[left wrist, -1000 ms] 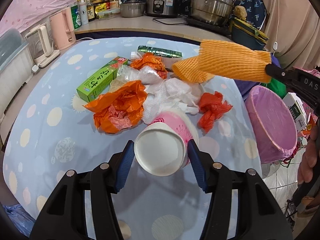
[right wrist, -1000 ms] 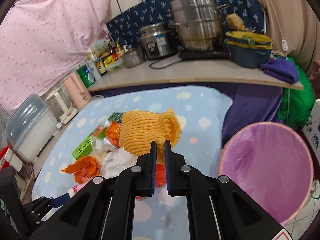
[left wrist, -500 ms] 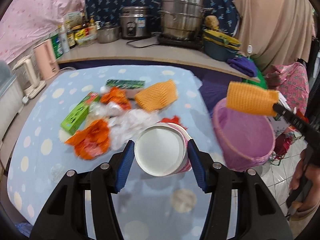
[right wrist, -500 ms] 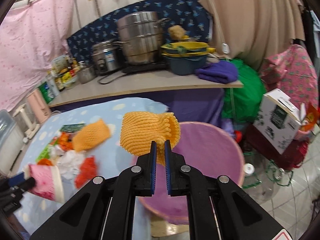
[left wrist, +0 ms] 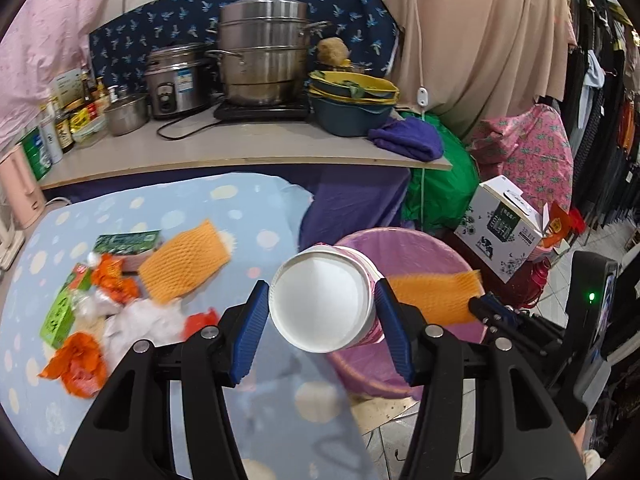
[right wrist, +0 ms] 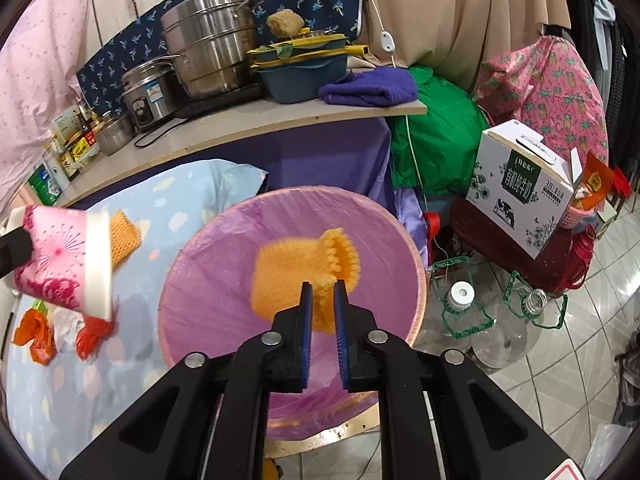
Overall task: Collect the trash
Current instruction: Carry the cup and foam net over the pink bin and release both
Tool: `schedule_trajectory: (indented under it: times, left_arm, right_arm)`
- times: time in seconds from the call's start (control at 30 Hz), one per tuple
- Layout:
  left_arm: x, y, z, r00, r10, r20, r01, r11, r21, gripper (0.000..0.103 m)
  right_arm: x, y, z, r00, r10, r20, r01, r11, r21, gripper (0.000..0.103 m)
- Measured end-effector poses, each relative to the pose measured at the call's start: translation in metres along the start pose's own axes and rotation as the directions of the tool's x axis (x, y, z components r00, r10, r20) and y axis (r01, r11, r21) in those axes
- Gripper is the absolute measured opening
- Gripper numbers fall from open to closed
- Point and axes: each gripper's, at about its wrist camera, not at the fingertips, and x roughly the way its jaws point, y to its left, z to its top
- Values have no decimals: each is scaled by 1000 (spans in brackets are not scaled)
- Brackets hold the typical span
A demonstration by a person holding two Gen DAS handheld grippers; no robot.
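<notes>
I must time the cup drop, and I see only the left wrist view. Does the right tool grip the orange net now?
Observer: No. The right tool has just been opening; the orange net lies loose between its pads, above the purple-lined bin.
Operator: Is my cup above the bin too?
Observer: Seemingly not: the pink cup in the left tool hangs over the blue cloth, left of the bin's rim.
Operator: Any floor obstacle?
Observer: Two clear bottles stand right of the bin.
</notes>
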Motion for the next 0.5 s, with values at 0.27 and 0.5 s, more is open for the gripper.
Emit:
schedule_trajectory:
  times: [0.27,0.5]
  left_arm:
    - [50,-37,0,997,-29,-72,34,997,75,58]
    - [55,-43,-3,997,-16,-72,21,997,78,78]
  right_arm:
    - [-8,-12,-1,999,-10,32,9,1000,27,48]
    - [-15,-18,-1,999,-3,43,2,999,42,53]
